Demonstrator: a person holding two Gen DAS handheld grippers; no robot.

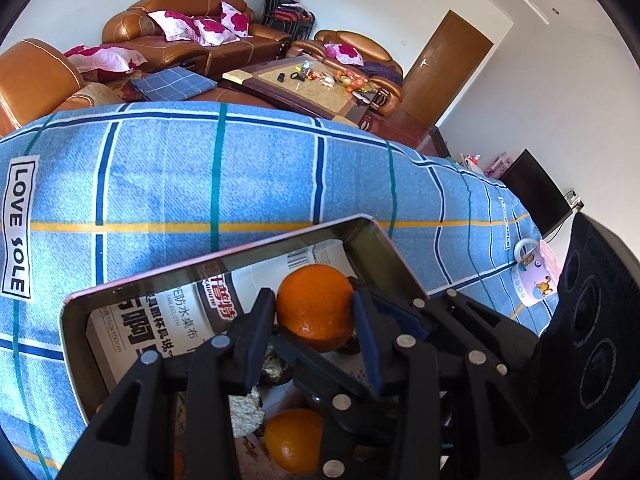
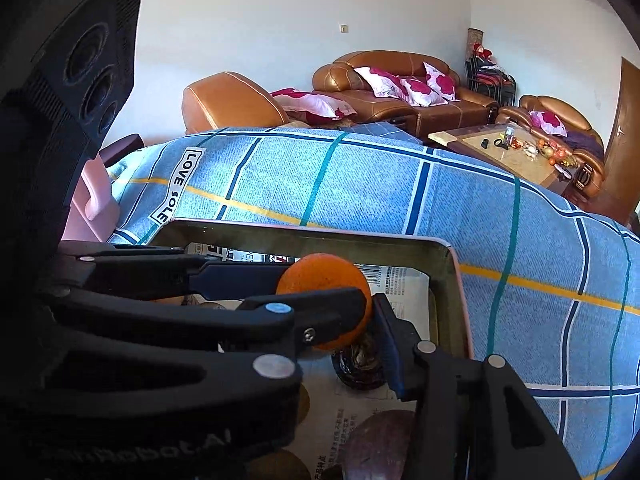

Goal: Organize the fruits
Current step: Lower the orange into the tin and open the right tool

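Step in hand: placing an orange (image 1: 316, 306) into the tray (image 1: 224, 260), judged from its position over the paper lining.
Left gripper (image 1: 314, 312): fingers clenched on the orange, one pad on each side.
Right gripper (image 2: 376, 332): only its right finger shows, just beside the same orange and the left fingers; whether it is released or grasping cannot be told.
Second orange (image 1: 294, 440): in the tray, below the left fingers.
Dark fruit (image 2: 362, 364): under the held orange.
Next move: lower onto bare lining clear of the dark fruit, then release.
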